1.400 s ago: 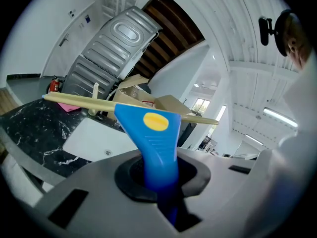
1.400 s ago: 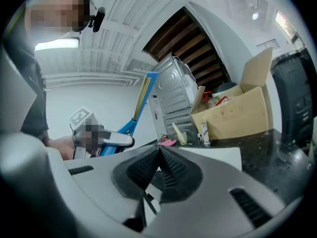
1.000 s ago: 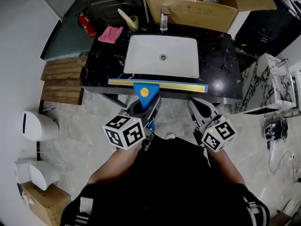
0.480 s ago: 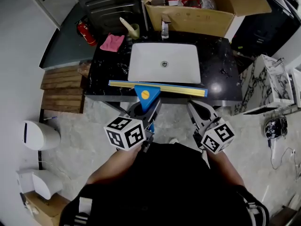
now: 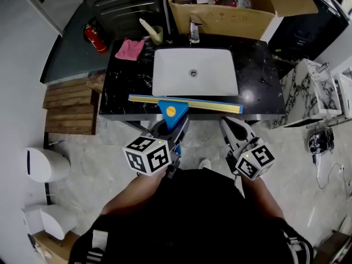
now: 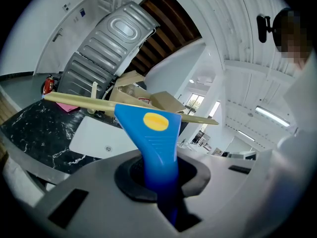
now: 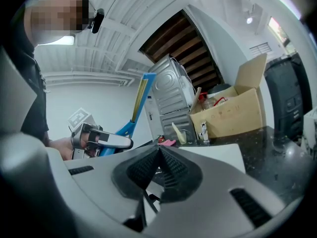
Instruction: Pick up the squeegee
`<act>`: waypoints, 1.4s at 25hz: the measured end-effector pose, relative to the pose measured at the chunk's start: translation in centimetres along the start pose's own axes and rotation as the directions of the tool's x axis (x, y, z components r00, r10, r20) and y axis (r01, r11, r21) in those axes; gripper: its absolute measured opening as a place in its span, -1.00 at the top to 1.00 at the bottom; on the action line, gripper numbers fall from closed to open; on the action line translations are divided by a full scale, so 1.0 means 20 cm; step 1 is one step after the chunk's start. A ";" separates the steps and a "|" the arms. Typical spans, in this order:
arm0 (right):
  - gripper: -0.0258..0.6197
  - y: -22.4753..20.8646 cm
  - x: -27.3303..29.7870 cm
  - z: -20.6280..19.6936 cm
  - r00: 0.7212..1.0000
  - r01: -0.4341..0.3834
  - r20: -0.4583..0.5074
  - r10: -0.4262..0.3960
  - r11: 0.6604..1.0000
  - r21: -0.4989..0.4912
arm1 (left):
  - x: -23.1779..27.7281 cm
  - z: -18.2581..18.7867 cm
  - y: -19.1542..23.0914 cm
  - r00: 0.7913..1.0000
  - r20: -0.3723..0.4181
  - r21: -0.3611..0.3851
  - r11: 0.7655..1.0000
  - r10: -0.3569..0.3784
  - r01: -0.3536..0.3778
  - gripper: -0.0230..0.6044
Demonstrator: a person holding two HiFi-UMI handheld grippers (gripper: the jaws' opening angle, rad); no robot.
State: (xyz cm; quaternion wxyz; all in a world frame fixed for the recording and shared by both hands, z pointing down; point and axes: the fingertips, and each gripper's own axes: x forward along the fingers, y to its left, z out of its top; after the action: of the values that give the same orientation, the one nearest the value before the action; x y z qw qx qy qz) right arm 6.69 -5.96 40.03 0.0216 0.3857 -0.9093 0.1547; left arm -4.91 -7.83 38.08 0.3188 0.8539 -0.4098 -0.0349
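Note:
The squeegee (image 5: 184, 104) has a blue triangular handle with a yellow spot and a long yellow and blue blade. It hangs level over the front edge of the black counter (image 5: 256, 76). My left gripper (image 5: 170, 126) is shut on the blue handle (image 6: 159, 143), and the blade (image 6: 84, 100) runs across in front of it. My right gripper (image 5: 234, 127) hovers to the right of the handle, below the blade, shut with nothing in it. In the right gripper view its pads (image 7: 171, 170) meet, and the squeegee (image 7: 137, 105) and left gripper (image 7: 101, 140) show at the left.
A white sink (image 5: 195, 70) with a faucet (image 5: 194, 33) sits in the counter. Behind it stand a cardboard box (image 5: 236, 12), a cup with a brush (image 5: 156, 36) and a pink cloth (image 5: 130, 49). A wooden pallet (image 5: 69, 106) and white bin (image 5: 41, 164) lie at the left.
Both grippers and the squeegee have drifted slightly along the counter's front edge. The left grip on the handle is unchanged, and the right jaws stay shut.

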 end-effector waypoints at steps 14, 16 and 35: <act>0.90 0.05 0.09 0.00 1.000 0.027 0.012 -0.028 0.999 0.020 | -0.06 0.05 0.09 1.000 -0.019 0.008 1.000 -0.013 0.013 0.76; 0.90 0.05 0.10 0.00 1.000 0.028 0.013 -0.028 0.999 0.019 | -0.05 0.06 0.09 1.000 -0.019 0.010 1.000 -0.018 0.018 0.76; 0.90 0.05 0.12 0.03 1.000 0.003 0.022 -0.004 1.000 0.019 | -0.02 0.12 0.08 1.000 -0.007 0.034 0.999 -0.015 0.015 0.76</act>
State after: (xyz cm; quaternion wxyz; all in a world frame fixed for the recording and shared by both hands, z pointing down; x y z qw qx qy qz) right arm 4.30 -7.13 39.55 0.0083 0.3891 -0.9073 0.1589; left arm -7.10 -9.45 36.99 0.3054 0.8624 -0.4028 -0.0274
